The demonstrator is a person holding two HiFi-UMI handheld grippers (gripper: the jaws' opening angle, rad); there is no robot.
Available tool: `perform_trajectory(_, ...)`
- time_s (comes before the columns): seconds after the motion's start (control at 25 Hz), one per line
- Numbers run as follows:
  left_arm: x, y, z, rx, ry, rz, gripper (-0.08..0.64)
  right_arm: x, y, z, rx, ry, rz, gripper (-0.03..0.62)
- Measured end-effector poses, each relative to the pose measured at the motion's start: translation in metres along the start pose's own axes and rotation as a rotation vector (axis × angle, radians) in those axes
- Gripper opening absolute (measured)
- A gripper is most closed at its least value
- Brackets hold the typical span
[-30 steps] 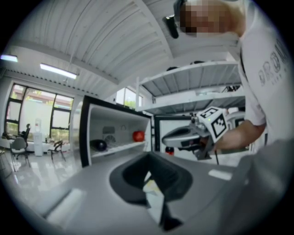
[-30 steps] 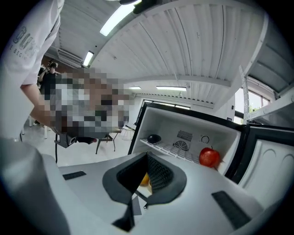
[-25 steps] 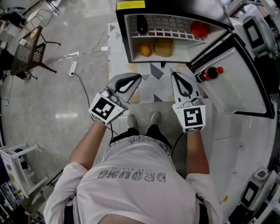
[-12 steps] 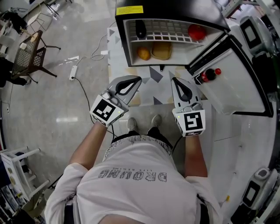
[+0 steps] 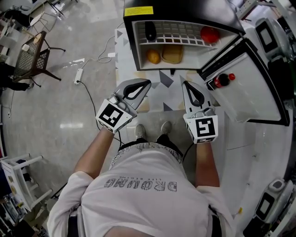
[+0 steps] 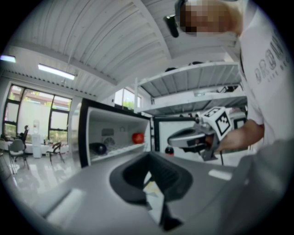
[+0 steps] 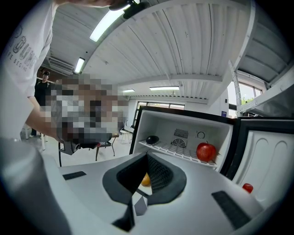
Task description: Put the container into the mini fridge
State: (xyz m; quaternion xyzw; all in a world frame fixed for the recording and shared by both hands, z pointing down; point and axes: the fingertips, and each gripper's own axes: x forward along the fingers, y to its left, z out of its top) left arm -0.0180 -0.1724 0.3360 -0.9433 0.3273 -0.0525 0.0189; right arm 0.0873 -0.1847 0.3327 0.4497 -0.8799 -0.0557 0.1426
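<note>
The mini fridge [image 5: 182, 11] stands open ahead of me, its door [image 5: 249, 88] swung out to the right. On its wire shelf lie a dark rounded object [image 5: 150, 30] and a red apple [image 5: 209, 34]. Below the shelf sit an orange [image 5: 153, 56] and a tan container [image 5: 172, 54]. My left gripper [image 5: 147, 83] and right gripper [image 5: 184, 84] hover side by side in front of the fridge, both shut and empty. The left gripper view [image 6: 148, 156] shows the apple [image 6: 138, 137]. The right gripper view [image 7: 147, 155] shows the orange [image 7: 145, 180].
A red-capped bottle [image 5: 222, 78] sits in the door shelf. A patterned mat [image 5: 162, 95] lies under the fridge front, and my shoes [image 5: 140, 131] are just behind it. A chair [image 5: 32, 58] and a power strip with cable [image 5: 77, 71] are on the floor at left. White equipment stands at right.
Both grippers have stayed almost in place, side by side and shut. The head view has shifted slightly, so the fridge sits a little higher in the picture.
</note>
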Motion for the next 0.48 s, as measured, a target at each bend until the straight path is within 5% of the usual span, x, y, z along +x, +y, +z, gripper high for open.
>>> perform_trajectory(0.48,0.0024,0.0037,-0.0008,-0.004,0.000,0.002,0.008,0.0061,-0.0004,-0.0048,0.005,0.010,0.005,0.000)
